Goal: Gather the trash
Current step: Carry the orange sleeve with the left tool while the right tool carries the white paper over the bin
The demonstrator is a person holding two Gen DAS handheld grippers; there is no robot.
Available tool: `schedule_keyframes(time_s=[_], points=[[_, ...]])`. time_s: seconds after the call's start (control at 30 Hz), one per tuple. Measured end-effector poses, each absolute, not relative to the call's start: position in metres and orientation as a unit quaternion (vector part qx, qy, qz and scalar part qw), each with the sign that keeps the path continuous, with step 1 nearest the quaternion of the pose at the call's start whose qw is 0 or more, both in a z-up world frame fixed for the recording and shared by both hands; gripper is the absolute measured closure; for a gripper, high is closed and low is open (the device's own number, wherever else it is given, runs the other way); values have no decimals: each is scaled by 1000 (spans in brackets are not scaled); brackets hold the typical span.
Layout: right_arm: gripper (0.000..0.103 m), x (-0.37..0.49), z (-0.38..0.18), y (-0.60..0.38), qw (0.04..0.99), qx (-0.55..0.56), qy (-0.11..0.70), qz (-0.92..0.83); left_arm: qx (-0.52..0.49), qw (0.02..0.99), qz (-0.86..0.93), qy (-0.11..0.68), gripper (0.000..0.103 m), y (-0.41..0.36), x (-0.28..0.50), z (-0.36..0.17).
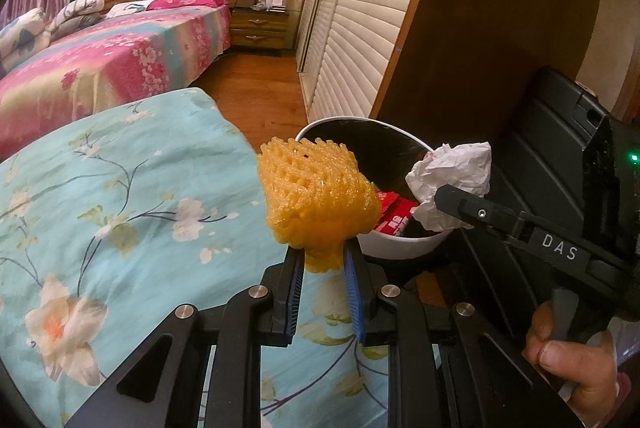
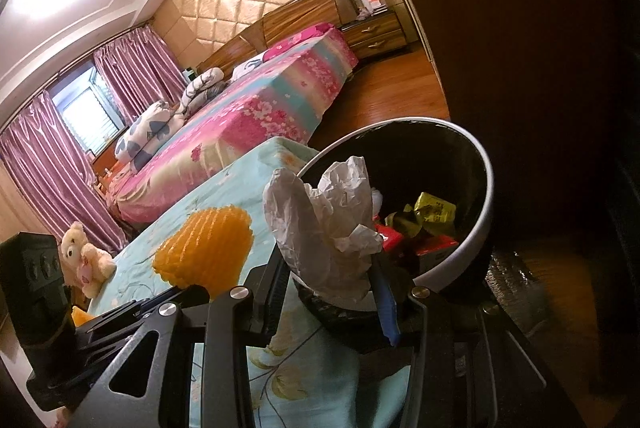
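My left gripper [image 1: 323, 260] is shut on a yellow foam fruit net [image 1: 316, 200] and holds it at the near left rim of a white trash bin [image 1: 400, 248] with a dark inside. My right gripper [image 2: 332, 284] is shut on a crumpled white paper [image 2: 328, 224] and holds it over the bin's [image 2: 476, 228] near rim. The paper also shows in the left wrist view [image 1: 452, 180], and the net in the right wrist view [image 2: 204, 248]. Red wrappers [image 1: 394, 218] and a yellow-green wrapper [image 2: 434, 214] lie inside the bin.
A surface covered in light blue floral cloth [image 1: 120, 208] lies to the left of the bin. A small teddy bear [image 2: 84, 256] sits on its far end. A pink bed [image 1: 120, 60], a nightstand [image 1: 260, 28], a louvred wardrobe [image 1: 360, 28] and a dark wooden panel [image 1: 500, 28] stand behind.
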State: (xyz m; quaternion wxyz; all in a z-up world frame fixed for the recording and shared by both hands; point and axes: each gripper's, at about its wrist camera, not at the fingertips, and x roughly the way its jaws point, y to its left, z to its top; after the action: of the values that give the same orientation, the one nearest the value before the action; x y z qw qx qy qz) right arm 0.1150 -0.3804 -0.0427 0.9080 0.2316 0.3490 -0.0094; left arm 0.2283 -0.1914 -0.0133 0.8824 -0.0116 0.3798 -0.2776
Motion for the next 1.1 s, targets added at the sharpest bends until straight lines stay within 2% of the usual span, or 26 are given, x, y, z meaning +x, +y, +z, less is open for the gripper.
schedule_keyframes(time_s=[1.1], points=[[62,117,-42,-399,903,241,354,-37,8,877,-294,379,84,-228,251,-16]])
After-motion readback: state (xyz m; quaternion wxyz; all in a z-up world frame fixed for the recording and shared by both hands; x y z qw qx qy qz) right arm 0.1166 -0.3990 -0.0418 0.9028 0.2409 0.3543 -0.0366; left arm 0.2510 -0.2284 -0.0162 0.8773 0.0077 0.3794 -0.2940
